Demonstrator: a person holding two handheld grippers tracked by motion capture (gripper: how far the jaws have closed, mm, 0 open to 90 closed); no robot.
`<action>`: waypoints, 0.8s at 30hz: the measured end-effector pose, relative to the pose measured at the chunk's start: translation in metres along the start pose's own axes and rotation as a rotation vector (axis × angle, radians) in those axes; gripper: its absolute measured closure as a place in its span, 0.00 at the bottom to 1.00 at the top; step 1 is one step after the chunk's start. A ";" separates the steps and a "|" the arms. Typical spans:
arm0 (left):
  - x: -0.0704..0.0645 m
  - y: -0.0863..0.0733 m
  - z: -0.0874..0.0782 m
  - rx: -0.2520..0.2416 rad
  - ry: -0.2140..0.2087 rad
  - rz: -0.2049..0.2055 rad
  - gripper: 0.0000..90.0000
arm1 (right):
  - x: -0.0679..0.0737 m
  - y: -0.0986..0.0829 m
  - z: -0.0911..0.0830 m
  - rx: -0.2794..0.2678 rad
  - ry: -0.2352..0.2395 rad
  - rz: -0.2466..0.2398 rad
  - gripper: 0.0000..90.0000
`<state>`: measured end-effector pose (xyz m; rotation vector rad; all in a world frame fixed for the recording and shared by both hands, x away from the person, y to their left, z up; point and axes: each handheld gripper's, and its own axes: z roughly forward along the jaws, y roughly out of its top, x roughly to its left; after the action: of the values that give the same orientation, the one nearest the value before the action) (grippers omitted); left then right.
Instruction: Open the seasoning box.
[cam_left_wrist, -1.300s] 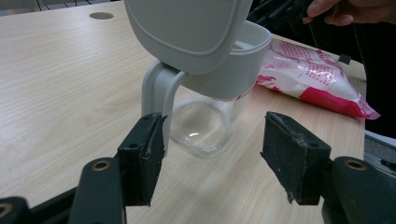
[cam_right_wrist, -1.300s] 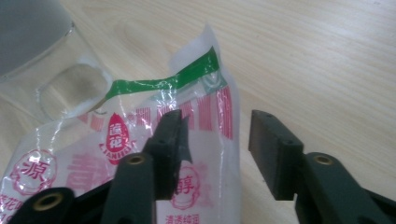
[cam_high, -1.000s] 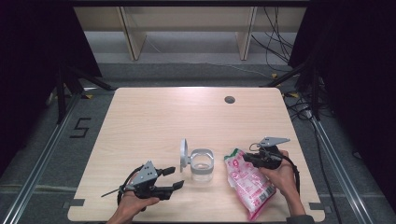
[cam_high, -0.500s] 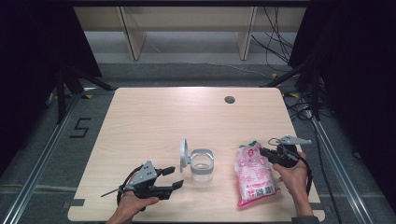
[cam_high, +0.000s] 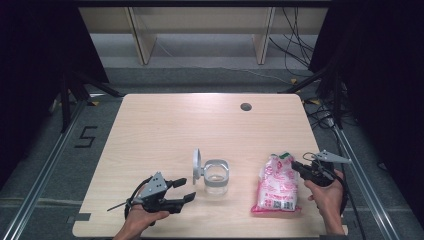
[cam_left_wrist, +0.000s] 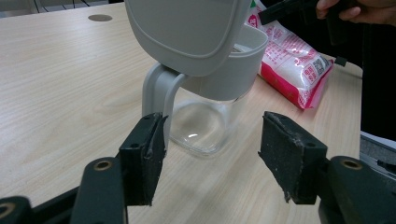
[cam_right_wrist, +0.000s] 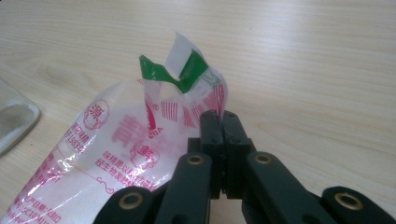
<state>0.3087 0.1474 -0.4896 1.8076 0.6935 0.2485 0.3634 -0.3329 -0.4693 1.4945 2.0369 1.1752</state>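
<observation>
The right gripper is clenched on the pink bag lying at the bench's five o'clock; the left gripper waits released before the open-lidded jar. Likely next: lifting the bag toward nine o'clock for pouring.

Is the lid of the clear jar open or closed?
Open: the grey lid stands upright beside the jar, leaving its mouth uncovered.
</observation>
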 end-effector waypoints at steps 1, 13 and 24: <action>0.000 0.000 0.000 0.000 0.000 0.000 0.44 | -0.004 -0.001 -0.002 -0.004 0.016 -0.032 1.00; -0.001 0.000 0.001 0.019 -0.006 0.002 0.40 | -0.009 -0.010 -0.009 -0.018 -0.041 0.045 0.73; -0.002 0.000 0.002 0.019 -0.008 -0.002 0.39 | -0.007 -0.016 -0.002 0.025 0.010 0.159 0.43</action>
<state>0.3077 0.1445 -0.4902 1.8247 0.6934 0.2339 0.3550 -0.3418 -0.4822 1.6928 1.9767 1.2226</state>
